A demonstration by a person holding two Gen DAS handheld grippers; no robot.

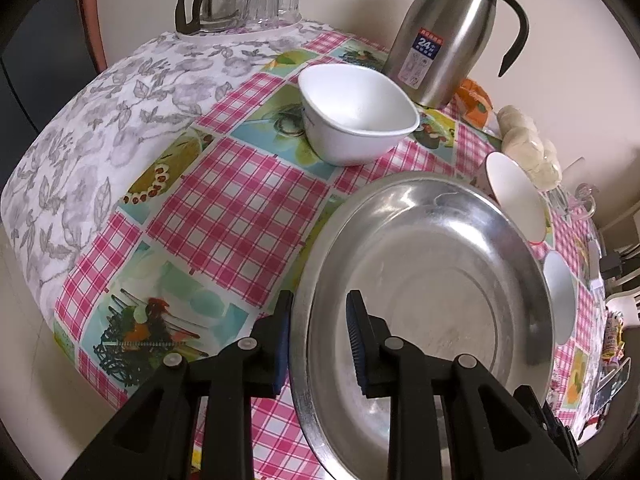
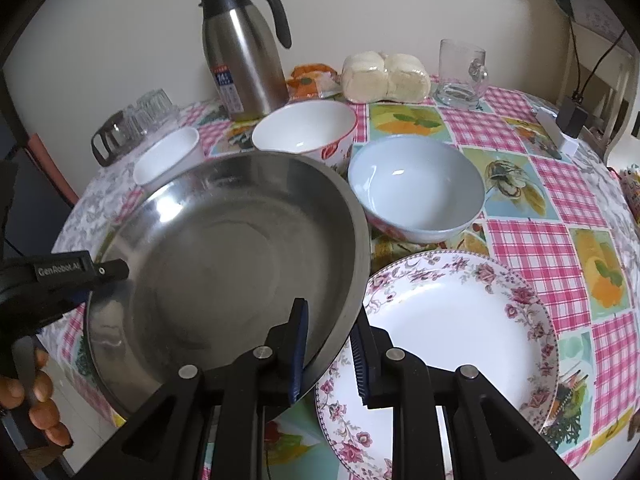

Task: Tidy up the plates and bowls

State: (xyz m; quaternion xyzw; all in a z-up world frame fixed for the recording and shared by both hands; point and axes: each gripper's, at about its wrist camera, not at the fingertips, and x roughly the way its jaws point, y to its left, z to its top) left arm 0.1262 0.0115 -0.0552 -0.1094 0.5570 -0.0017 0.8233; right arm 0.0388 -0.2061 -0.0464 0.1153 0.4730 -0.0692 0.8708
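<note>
A wide steel plate (image 1: 432, 280) is held tilted over the checked tablecloth by both grippers. My left gripper (image 1: 319, 344) is shut on its left rim, one pad outside and one inside. My right gripper (image 2: 329, 356) is shut on the right rim of the steel plate (image 2: 224, 248), just above a floral plate (image 2: 452, 344) lying flat on the table. Behind stand a small white bowl (image 2: 168, 156), a flower-patterned bowl (image 2: 304, 132) and a light blue bowl (image 2: 416, 188). In the right wrist view the left gripper (image 2: 80, 272) shows at the far rim, a hand below it.
A steel thermos jug (image 2: 240, 64) stands at the back by the wall, with bagged buns (image 2: 384, 76) and a glass mug (image 2: 460, 72) to its right. Glass cups and a small glass pot (image 1: 224, 4) sit at the back left corner. The table edge (image 1: 52, 264) drops off at the left.
</note>
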